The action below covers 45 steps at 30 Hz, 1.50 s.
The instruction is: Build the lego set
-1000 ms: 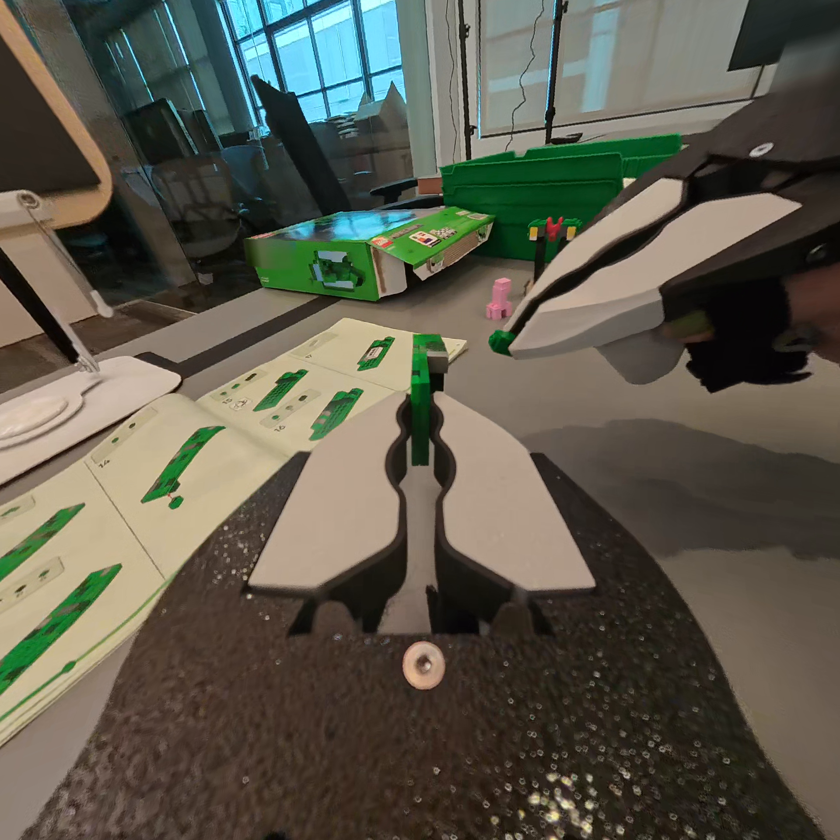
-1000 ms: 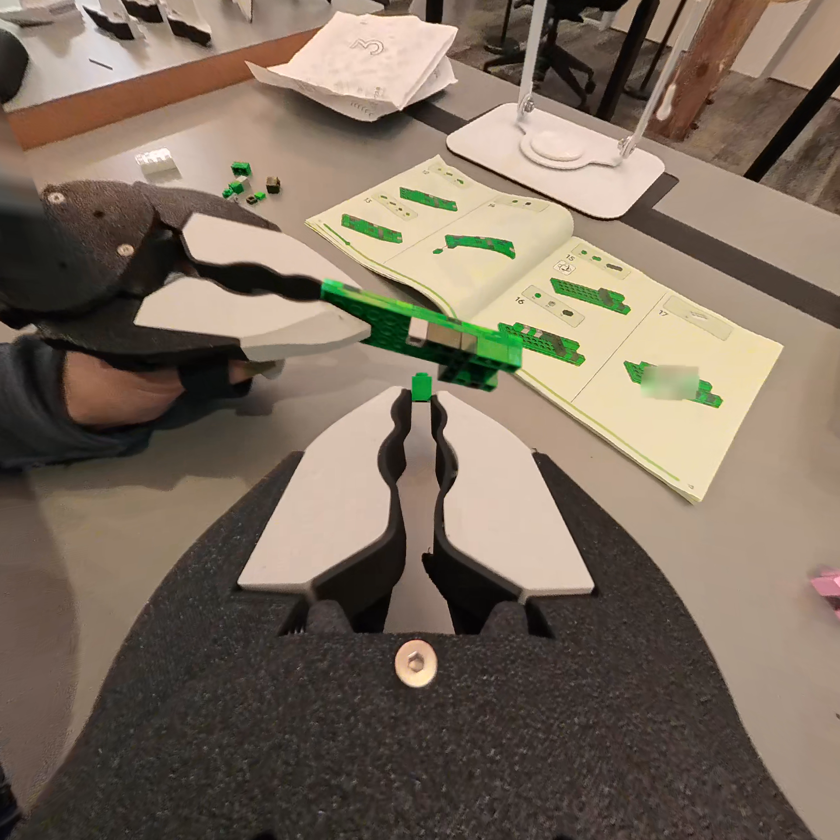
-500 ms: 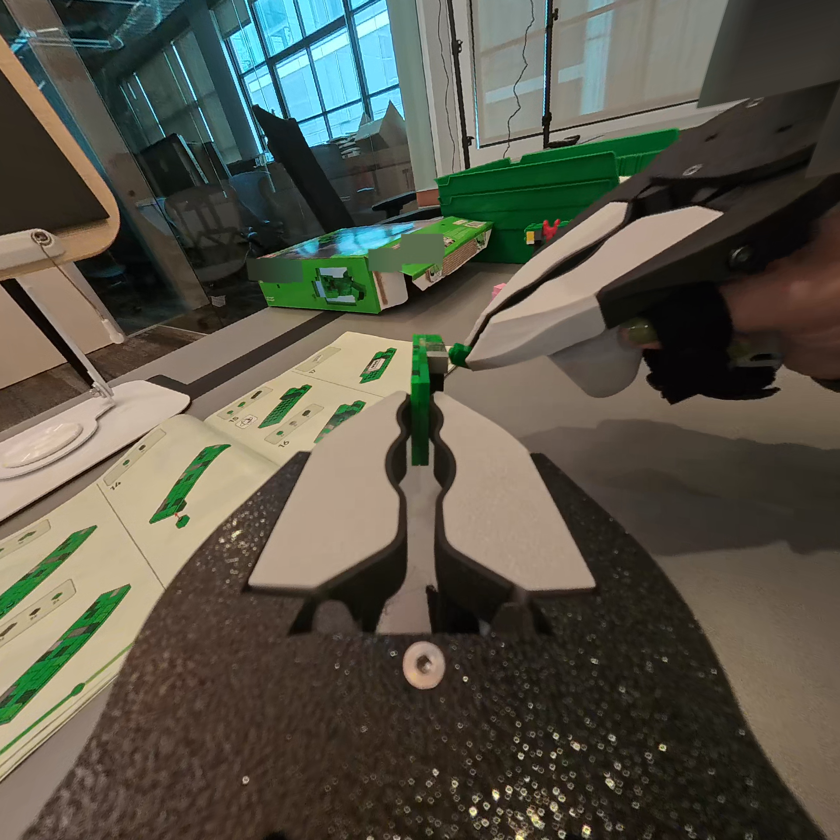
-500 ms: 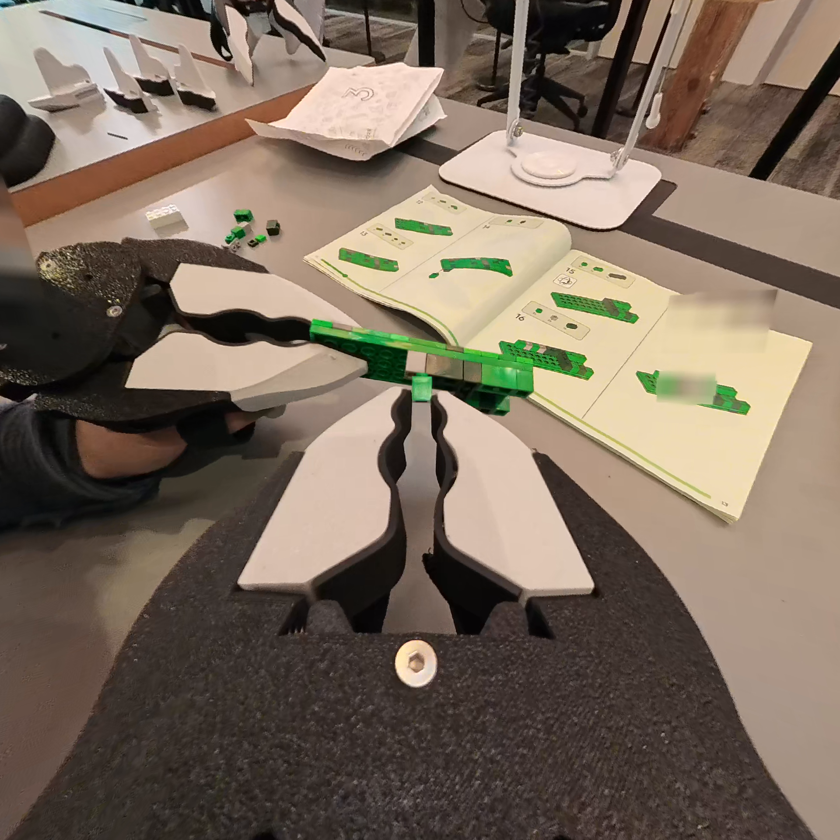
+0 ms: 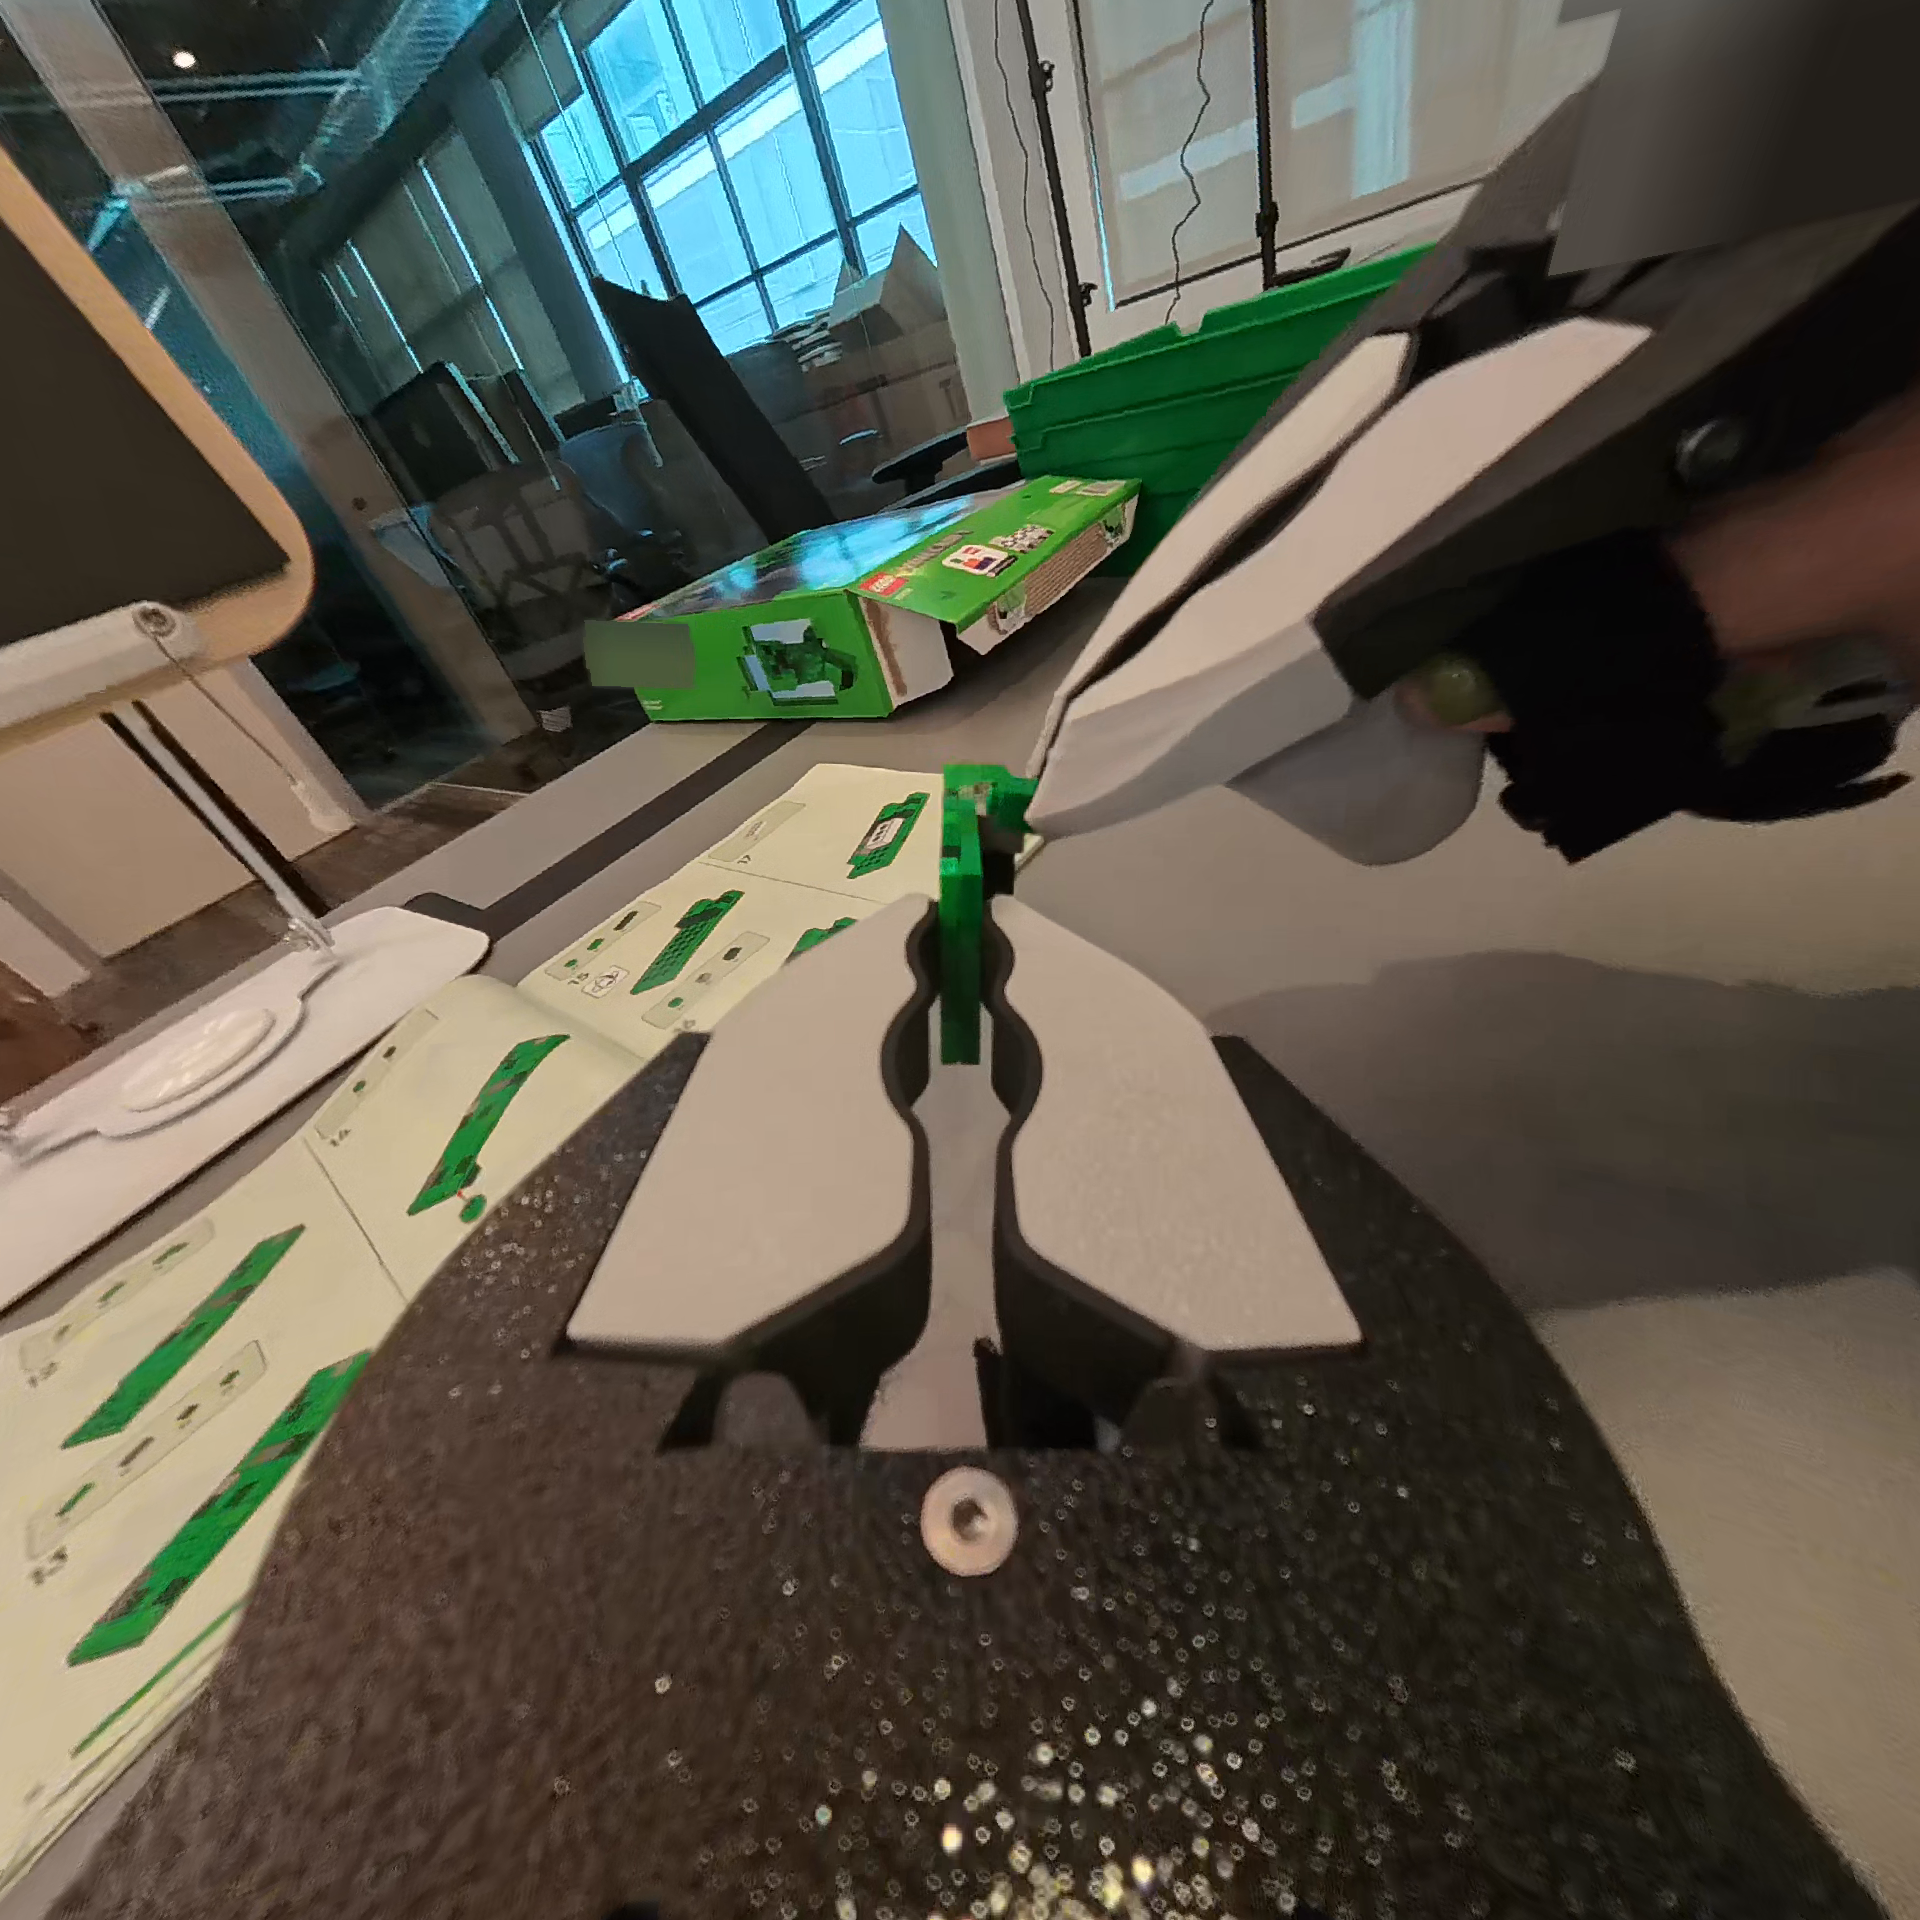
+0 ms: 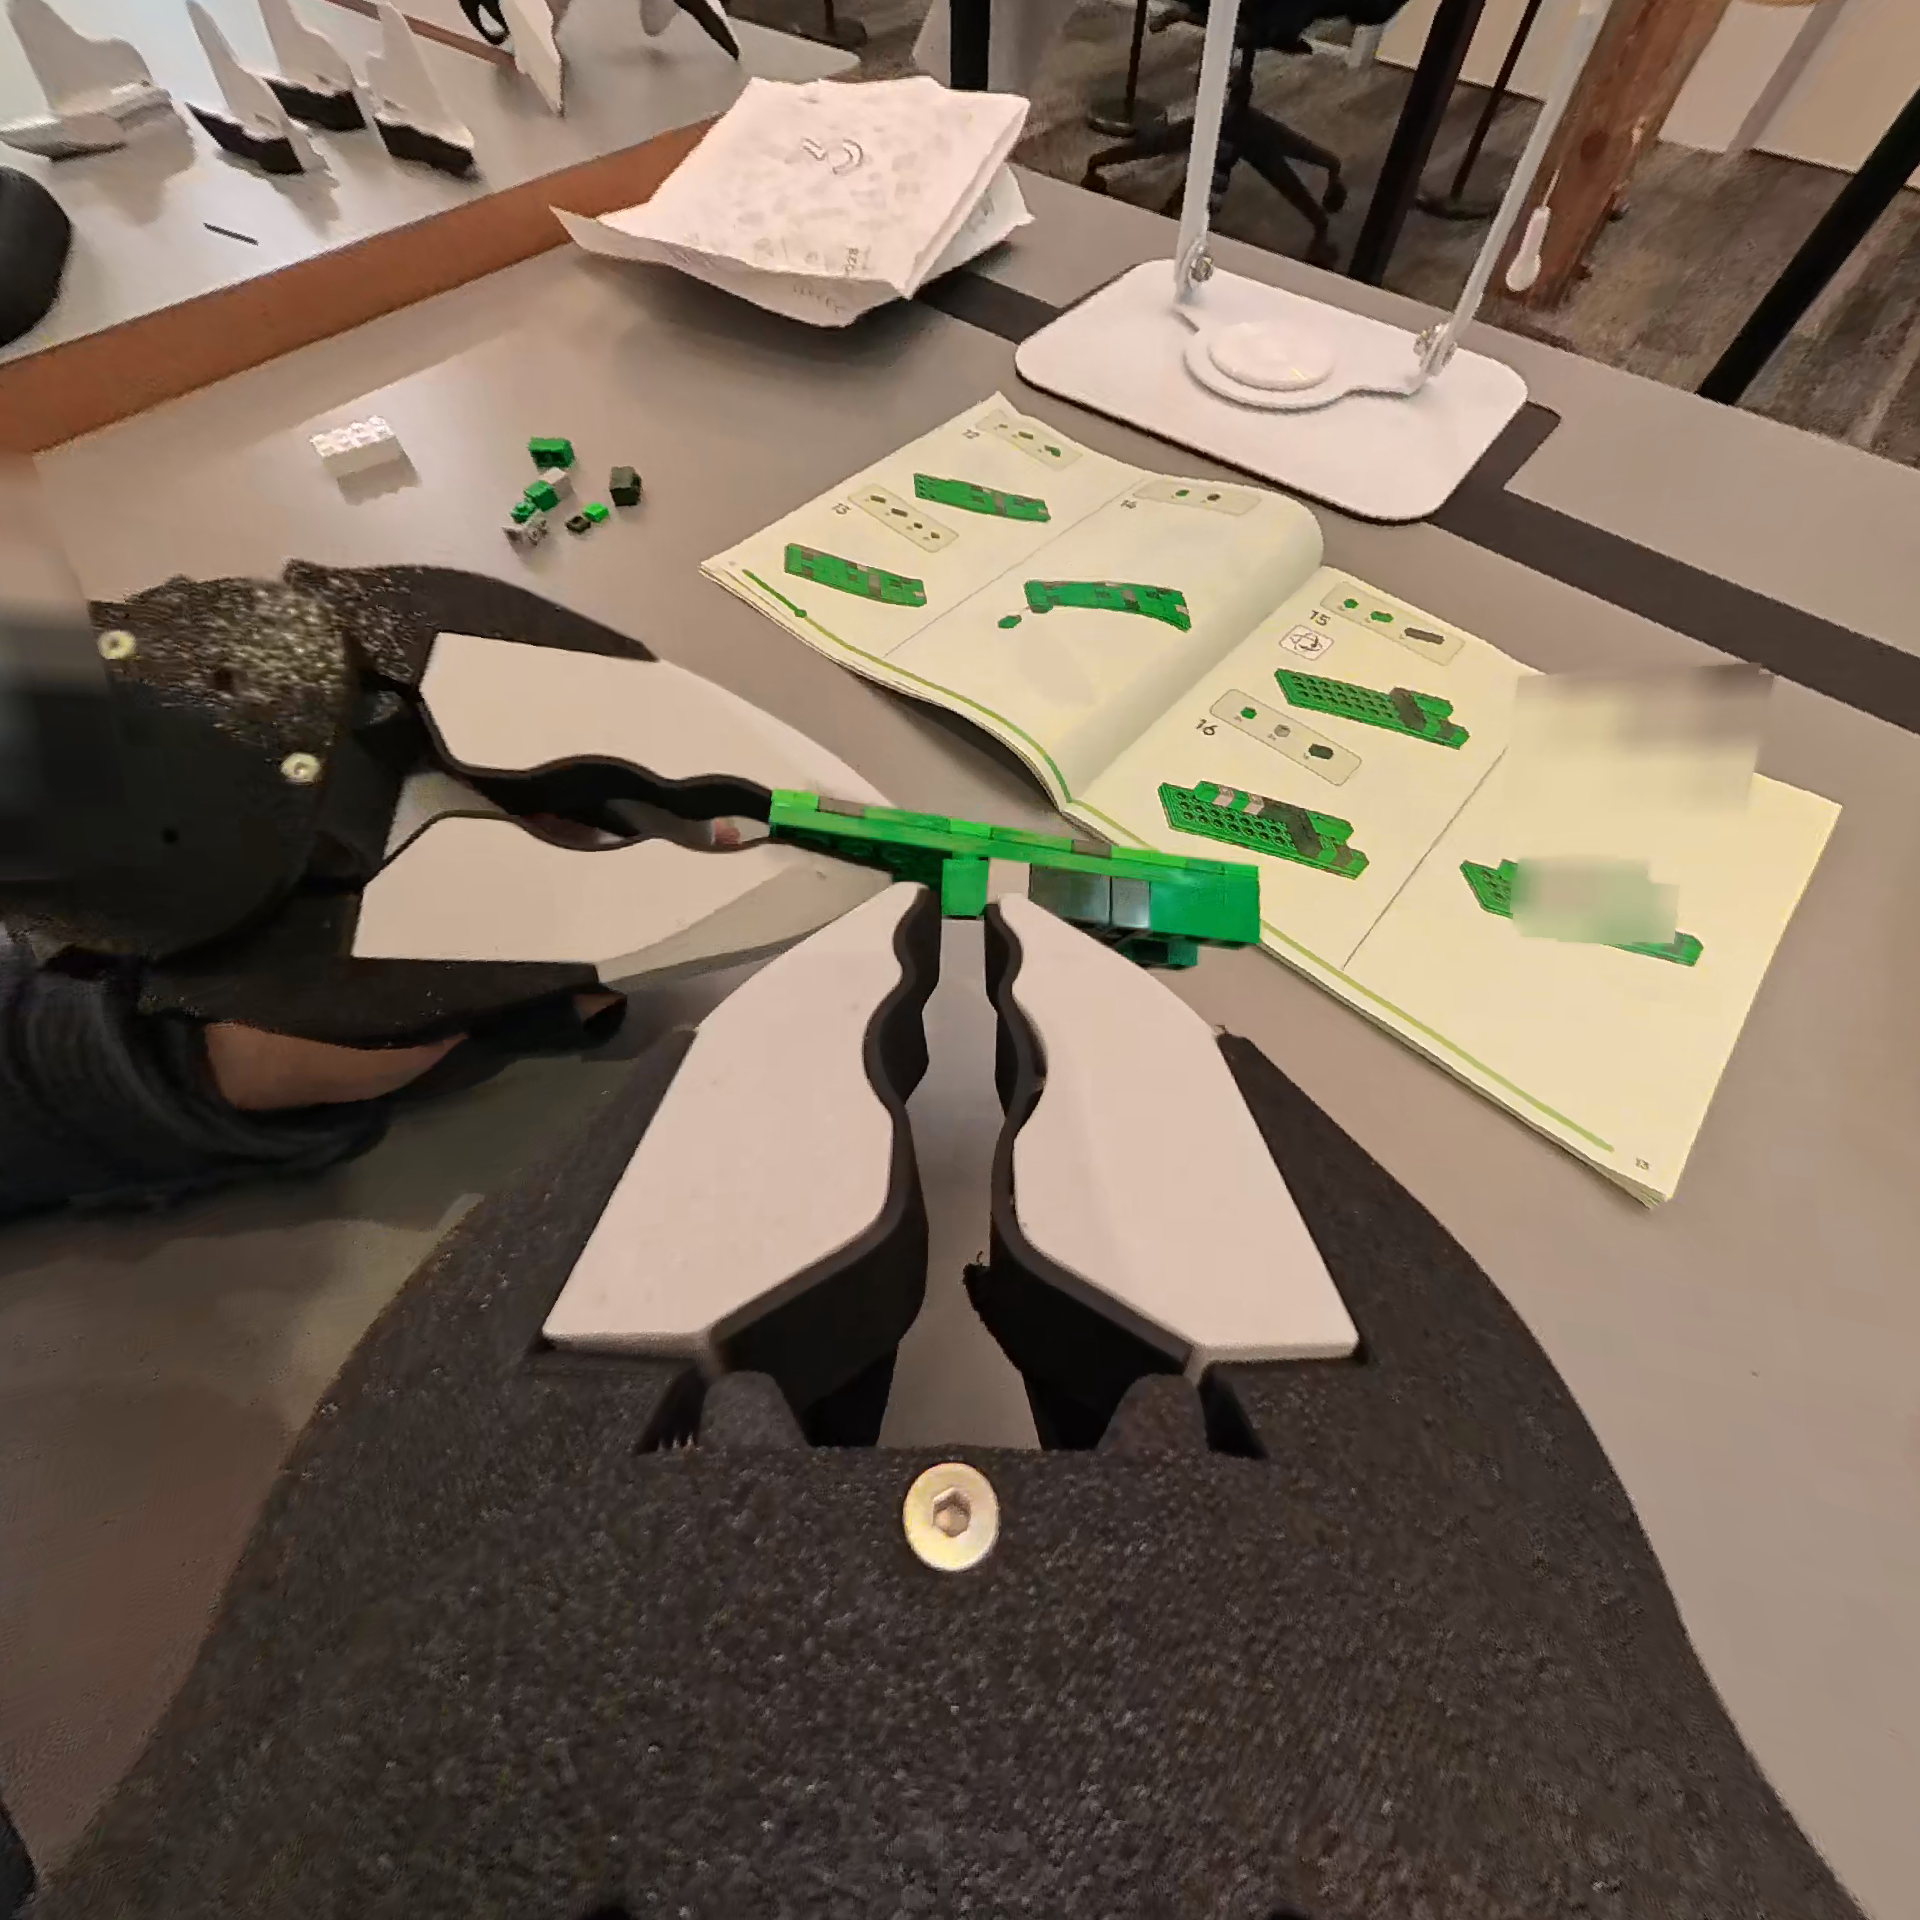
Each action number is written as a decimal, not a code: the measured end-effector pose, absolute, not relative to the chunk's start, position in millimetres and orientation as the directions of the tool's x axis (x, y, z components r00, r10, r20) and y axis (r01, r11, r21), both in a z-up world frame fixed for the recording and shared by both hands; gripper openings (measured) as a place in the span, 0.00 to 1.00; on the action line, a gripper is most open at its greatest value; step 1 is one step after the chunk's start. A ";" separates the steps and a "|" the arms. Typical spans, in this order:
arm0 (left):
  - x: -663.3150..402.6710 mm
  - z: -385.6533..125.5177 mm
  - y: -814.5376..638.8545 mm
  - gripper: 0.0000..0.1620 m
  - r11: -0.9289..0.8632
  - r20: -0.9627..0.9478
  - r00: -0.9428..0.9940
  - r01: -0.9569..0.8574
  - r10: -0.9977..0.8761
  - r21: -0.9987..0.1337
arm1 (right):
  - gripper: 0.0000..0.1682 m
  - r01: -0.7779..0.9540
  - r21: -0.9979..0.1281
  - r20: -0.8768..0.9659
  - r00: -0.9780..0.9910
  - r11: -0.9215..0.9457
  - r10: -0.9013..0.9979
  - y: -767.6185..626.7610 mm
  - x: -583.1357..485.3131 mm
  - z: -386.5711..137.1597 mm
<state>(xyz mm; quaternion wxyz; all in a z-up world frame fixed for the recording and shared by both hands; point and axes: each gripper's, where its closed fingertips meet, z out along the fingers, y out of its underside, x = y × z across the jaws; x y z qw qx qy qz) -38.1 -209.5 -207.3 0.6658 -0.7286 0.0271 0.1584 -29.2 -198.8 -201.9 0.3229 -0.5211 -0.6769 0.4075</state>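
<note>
My left gripper [image 5: 961, 925] is shut on the end of a long green lego assembly [image 5: 961, 914] and holds it above the table. In the right wrist view the assembly [image 6: 1039, 852] runs from the left gripper [image 6: 769, 831] out to the right, with grey and dark bricks near its far end. My right gripper [image 6: 961, 909] is shut on a small green brick [image 6: 964, 885] and presses it against the near side of the assembly. In the left wrist view the right gripper [image 5: 1039, 816] comes in from the upper right and touches the assembly's tip.
An open instruction booklet [image 6: 1195, 727] lies under and behind the assembly. Several loose small bricks [image 6: 566, 488] and a white brick [image 6: 358, 447] lie at the far left. A white lamp base [image 6: 1278, 384], crumpled paper bag [image 6: 821, 197], green set box [image 5: 862, 634] and green bins [image 5: 1174, 416] stand farther back. The tips of both grippers are at nearly the same place.
My right gripper has moved in with the small green brick until it meets the assembly. My left gripper has held the assembly nearly still, turning it slightly.
</note>
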 end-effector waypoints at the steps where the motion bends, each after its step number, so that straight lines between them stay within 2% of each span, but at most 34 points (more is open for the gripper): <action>1: -37.8 -208.0 -209.3 0.03 -0.120 -0.285 0.942 -0.267 0.176 -0.956 | 0.05 0.456 -0.880 0.018 -0.244 0.131 0.970 -198.2 -29.0 -203.7; 9: -35.7 -212.9 -208.3 0.03 -0.198 -0.462 0.868 -0.427 0.185 -0.882 | 0.05 0.528 -0.842 -0.013 -0.218 0.107 0.976 -197.6 -27.3 -215.8; 17: -30.8 -220.3 -208.2 0.03 -0.236 -0.604 0.790 -0.570 0.108 -0.787 | 0.05 0.512 -0.857 -0.060 -0.212 0.059 0.976 -198.2 -22.1 -226.2; 27: -27.4 -232.3 -204.2 0.03 -0.289 -0.620 0.783 -0.583 0.048 -0.759 | 0.05 0.487 -0.863 0.036 -0.205 0.134 0.978 -194.9 -17.7 -240.5; 30: -35.5 -234.3 -204.7 0.03 -0.340 -0.626 0.775 -0.567 0.088 -0.750 | 0.05 0.522 -0.842 0.029 -0.204 0.134 0.979 -192.6 -13.9 -247.0; 36: -49.0 -233.7 -208.0 0.03 -0.354 -0.553 0.820 -0.479 0.146 -0.803 | 0.05 0.675 -0.724 -0.012 -0.221 0.144 0.975 -183.6 -2.5 -278.7; 45: -51.4 -233.9 -209.3 0.03 -0.341 -0.503 0.851 -0.433 0.150 -0.834 | 0.05 0.665 -0.694 0.092 -0.298 0.276 0.950 -185.4 -0.7 -290.4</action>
